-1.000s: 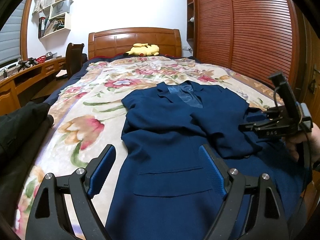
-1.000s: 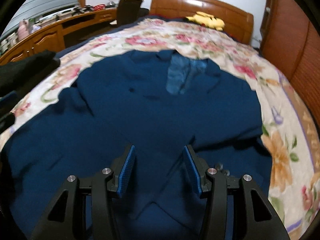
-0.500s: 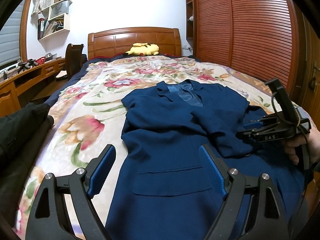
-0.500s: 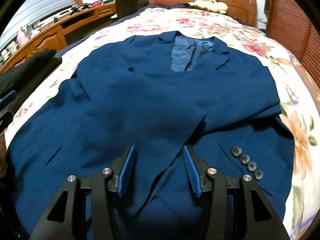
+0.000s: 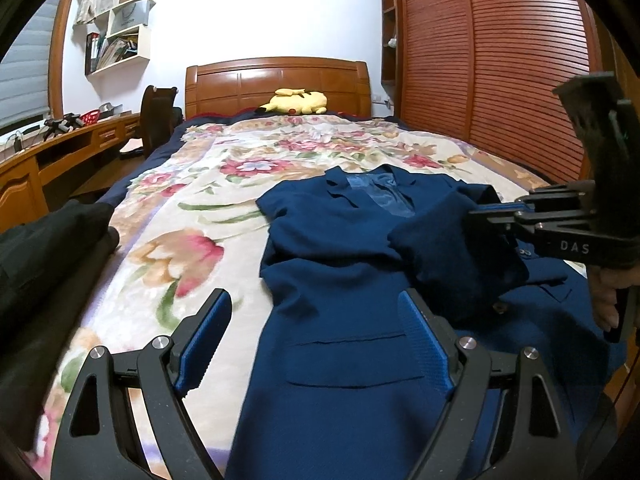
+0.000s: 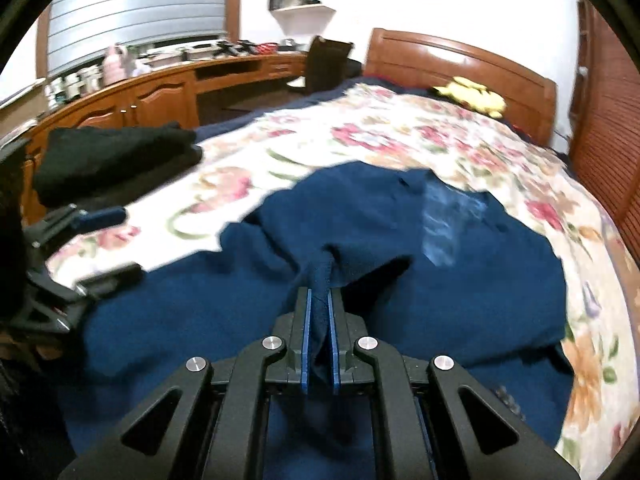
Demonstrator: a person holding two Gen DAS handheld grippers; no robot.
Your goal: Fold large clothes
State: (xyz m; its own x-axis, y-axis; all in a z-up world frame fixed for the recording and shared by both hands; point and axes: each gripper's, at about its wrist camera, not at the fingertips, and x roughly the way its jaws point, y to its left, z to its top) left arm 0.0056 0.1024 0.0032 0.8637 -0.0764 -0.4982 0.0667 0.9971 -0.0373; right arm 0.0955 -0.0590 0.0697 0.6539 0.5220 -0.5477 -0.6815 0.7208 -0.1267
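Left wrist view. The left hand-held gripper [image 5: 316,344] stands with its jaws wide apart and nothing between them, low over the near hem of a dark blue jacket [image 5: 340,280]. The jacket lies front-up on a floral bedspread [image 5: 192,208], collar toward the wooden headboard [image 5: 276,80], one flap pocket just ahead of the jaws. At the right edge the right hand-held gripper [image 5: 480,212] reaches in sideways, held by a hand [image 5: 608,292]; a fold of the jacket's sleeve [image 5: 452,256] hangs from its tips, raised off the garment's body. A yellow plush toy [image 5: 296,102] rests against the headboard. A black garment [image 5: 44,248] lies at the left edge of the bed, and a slatted wardrobe [image 5: 500,60] stands on the right.

Right wrist view. The picture is blurred. The right hand-held gripper [image 6: 319,300] has just been closing and now pinches a narrow ridge of blue jacket cloth [image 6: 320,276] between its blue pads [image 6: 306,340]; the fabric rises in a tent toward the pinch. The rest of the jacket [image 6: 460,280] spreads across the bedspread [image 6: 420,136]. The left hand-held gripper [image 6: 108,240] shows at the left edge, jaws apart. The black garment [image 6: 112,160] lies folded beyond it, in front of a curved wooden worktop [image 6: 160,84] crowded with small items too blurred to identify.
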